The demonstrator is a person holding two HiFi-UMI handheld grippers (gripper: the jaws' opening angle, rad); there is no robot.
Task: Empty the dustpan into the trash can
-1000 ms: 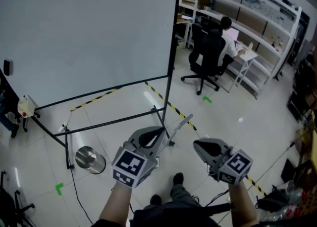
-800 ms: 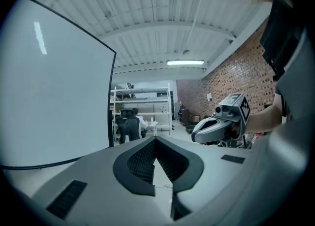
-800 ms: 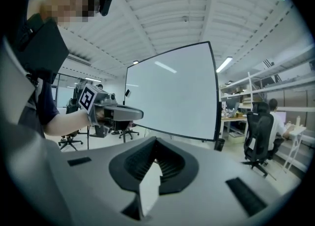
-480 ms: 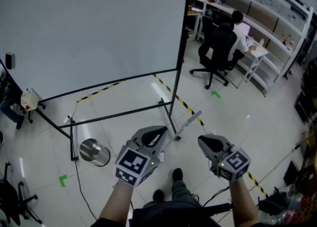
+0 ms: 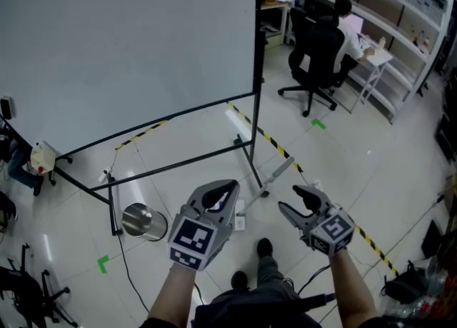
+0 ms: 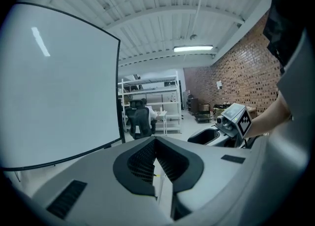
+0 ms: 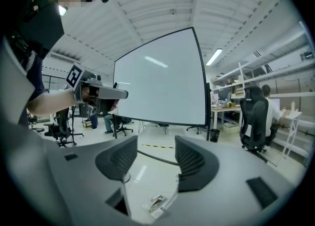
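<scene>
Steel trash can (image 5: 143, 221) upright on the pale floor; dustpan (image 5: 280, 171) lying on the floor to its right, apart from it.
The left gripper (image 5: 227, 192) is above the floor between can and dustpan, its jaws pressed together at the tips with nothing pinched (image 6: 155, 140). The right gripper (image 5: 293, 201) has its jaws spread and opening, with only floor showing in the gap (image 7: 156, 144). Its view shows the dustpan (image 7: 156, 203) below, holding scraps of litter. The whiteboard (image 5: 128, 48) stands behind both.
</scene>
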